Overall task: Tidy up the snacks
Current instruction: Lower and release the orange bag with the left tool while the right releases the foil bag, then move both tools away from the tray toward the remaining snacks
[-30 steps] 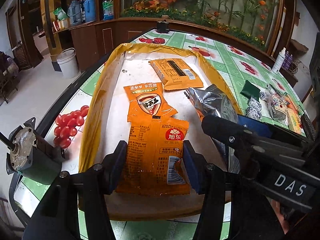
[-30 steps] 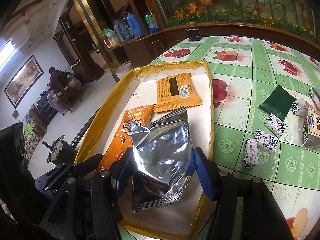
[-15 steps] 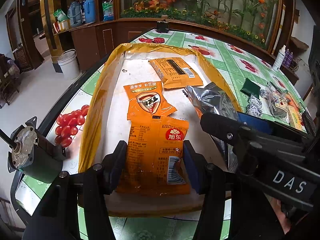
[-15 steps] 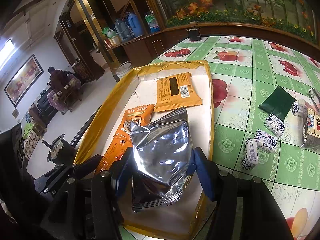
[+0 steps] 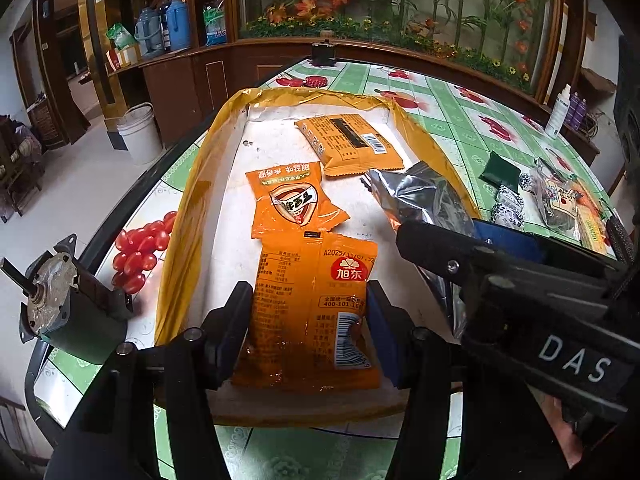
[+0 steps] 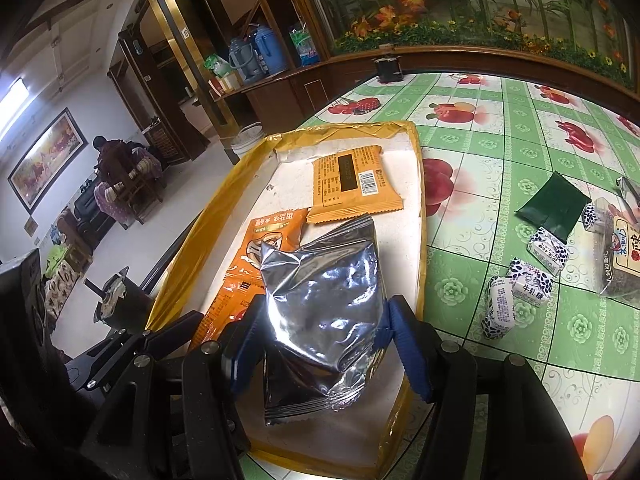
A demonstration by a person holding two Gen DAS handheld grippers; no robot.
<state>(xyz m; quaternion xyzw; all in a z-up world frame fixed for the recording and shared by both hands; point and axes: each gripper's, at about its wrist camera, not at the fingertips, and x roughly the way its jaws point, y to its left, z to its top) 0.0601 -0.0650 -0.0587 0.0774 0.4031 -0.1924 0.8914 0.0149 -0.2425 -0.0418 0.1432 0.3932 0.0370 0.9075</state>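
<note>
A gold-rimmed white tray (image 5: 188, 200) (image 6: 418, 216) lies on the table. My left gripper (image 5: 308, 320) is shut on an orange snack packet (image 5: 312, 300) over the tray's near end. Two more orange packets (image 5: 292, 204) (image 5: 348, 140) lie farther in. My right gripper (image 6: 326, 344) is shut on a silver foil packet (image 6: 324, 296) over the tray's near right part. The silver packet also shows in the left wrist view (image 5: 416, 196).
On the green fruit-print tablecloth (image 6: 500, 128), right of the tray, lie a dark green packet (image 6: 554, 204), several small blue-and-white wrapped candies (image 6: 516, 284) and a clear bag of snacks (image 6: 620, 260). The table edge runs along the tray's left side. A white bucket (image 5: 138, 132) stands on the floor.
Both grippers have drawn back slightly toward the tray's near end with their packets still held. Nothing else has moved.
</note>
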